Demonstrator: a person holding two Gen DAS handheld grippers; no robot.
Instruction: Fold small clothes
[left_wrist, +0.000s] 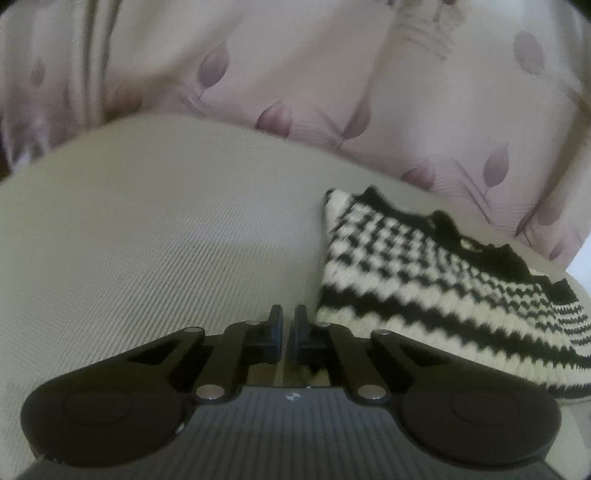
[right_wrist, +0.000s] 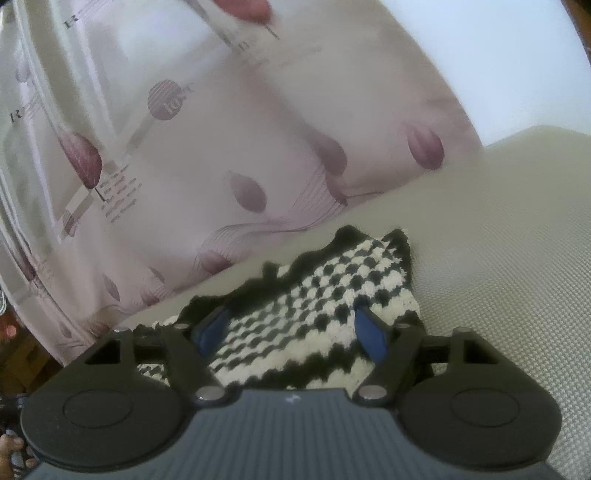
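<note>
A small black-and-cream striped crochet garment (left_wrist: 436, 280) lies folded on a beige ribbed surface (left_wrist: 147, 240). In the left wrist view it is to the right of my left gripper (left_wrist: 286, 332), whose jaws are nearly together with nothing between them, beside the garment's near left corner. In the right wrist view the garment (right_wrist: 325, 306) lies straight ahead, and my right gripper (right_wrist: 295, 332) is open, its blue pads (right_wrist: 369, 332) spread wide just above the garment's near edge.
A pale pink curtain with purple leaf print (left_wrist: 332, 92) hangs right behind the beige surface, also in the right wrist view (right_wrist: 221, 147). More beige surface (right_wrist: 498, 240) lies right of the garment. A bright white wall (right_wrist: 480, 55) shows at upper right.
</note>
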